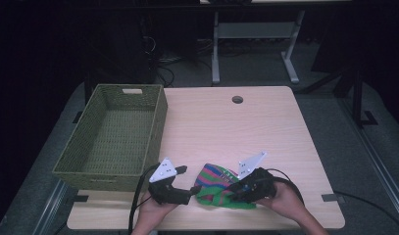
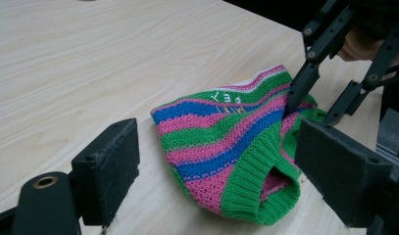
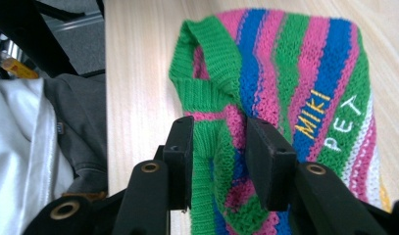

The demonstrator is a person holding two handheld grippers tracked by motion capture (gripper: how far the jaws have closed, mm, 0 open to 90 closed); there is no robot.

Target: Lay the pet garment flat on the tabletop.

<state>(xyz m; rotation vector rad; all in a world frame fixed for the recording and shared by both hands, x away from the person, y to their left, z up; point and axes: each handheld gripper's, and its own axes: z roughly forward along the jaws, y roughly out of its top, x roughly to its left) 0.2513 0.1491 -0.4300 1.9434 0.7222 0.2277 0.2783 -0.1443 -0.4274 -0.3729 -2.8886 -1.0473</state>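
A little knitted sweater (image 1: pixel 217 187) with pink, blue and green stripes lies on the table (image 1: pixel 226 127), near the edge at 6 o'clock. A green woven basket (image 1: pixel 116 134) sits at about 9 o'clock on the table, well apart from the sweater.

The right tool (image 3: pixel 217 147) has its two black pads on either side of a fold of the sweater and looks clenched on it. The left tool (image 2: pixel 214 171) is released, with its pads wide apart and the sweater's green hem between them but not touched.

To do this step well, the left tool should likely close on the thick green hem, not on loose threads. Then both tools can lift together, so the sweater does not stretch or slip.

Yellow letters on the sweater read "MIKI". White letters beside them read "PET".
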